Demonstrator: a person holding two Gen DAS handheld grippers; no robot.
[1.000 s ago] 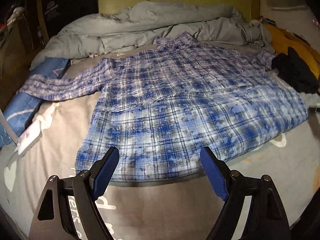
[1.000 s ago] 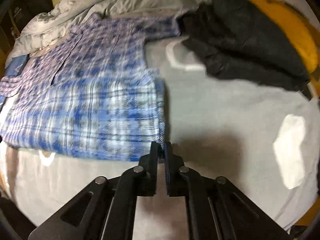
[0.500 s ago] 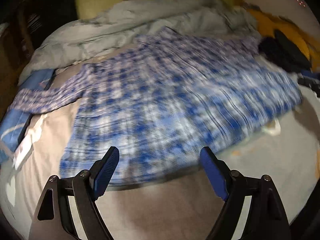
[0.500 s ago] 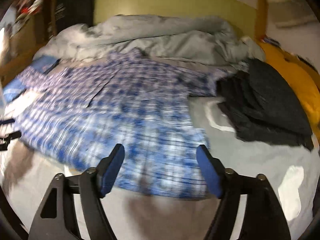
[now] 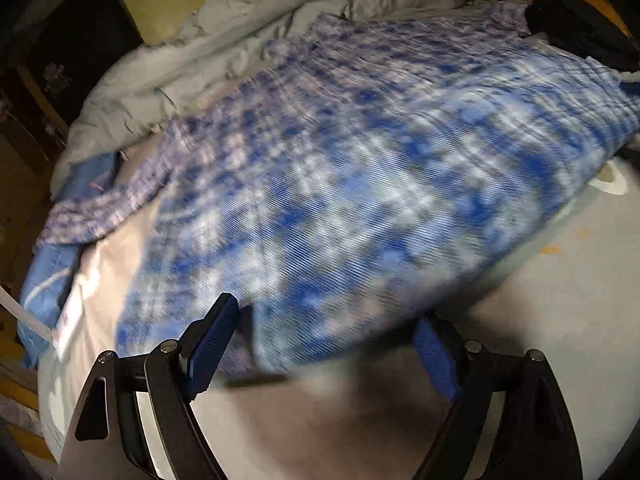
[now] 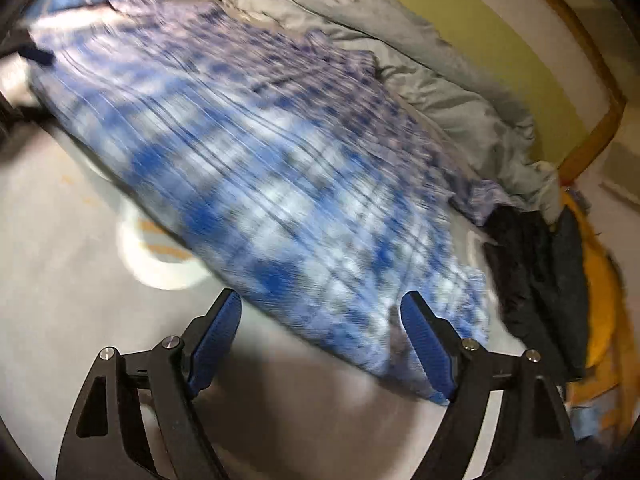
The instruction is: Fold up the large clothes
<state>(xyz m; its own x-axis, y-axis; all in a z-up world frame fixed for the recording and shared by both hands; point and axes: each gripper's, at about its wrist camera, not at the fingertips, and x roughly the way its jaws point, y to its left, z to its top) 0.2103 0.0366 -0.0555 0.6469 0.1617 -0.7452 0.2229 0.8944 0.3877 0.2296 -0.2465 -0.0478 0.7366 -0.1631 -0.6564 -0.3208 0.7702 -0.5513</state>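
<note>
Blue plaid shirt (image 5: 360, 168) spread flat across a bed (image 5: 560, 320), one sleeve (image 5: 100, 212) trailing off toward the bed's edge, over a blue cloth (image 5: 44, 284). Rumpled grey duvet (image 5: 248, 32) heaped just beyond the collar end, against a yellow-green headboard (image 6: 500, 40). Dark garment (image 6: 532, 280) bunched beside the shirt's far side, on an orange cover (image 6: 600, 320).

Left gripper (image 5: 332, 344) low over the shirt's hem, jaws spread wide, blue pads (image 5: 212, 344) apart, with a stretch of the hem lying between them; no pad seen pressing on cloth. Right gripper (image 6: 320, 344) at the other end of the same hem, near the corner by the dark garment, jaws opening, the hem's edge between the pads (image 6: 428, 344) but not pinched. Both views heavily blurred, the plaid smeared into streaks; exact contact of fingertips with fabric hard to tell.

White ring print (image 6: 156, 256) on the bed sheet showing from under the hem in the right view. Dark furniture (image 5: 72, 60) off the bed's side in the left view.
</note>
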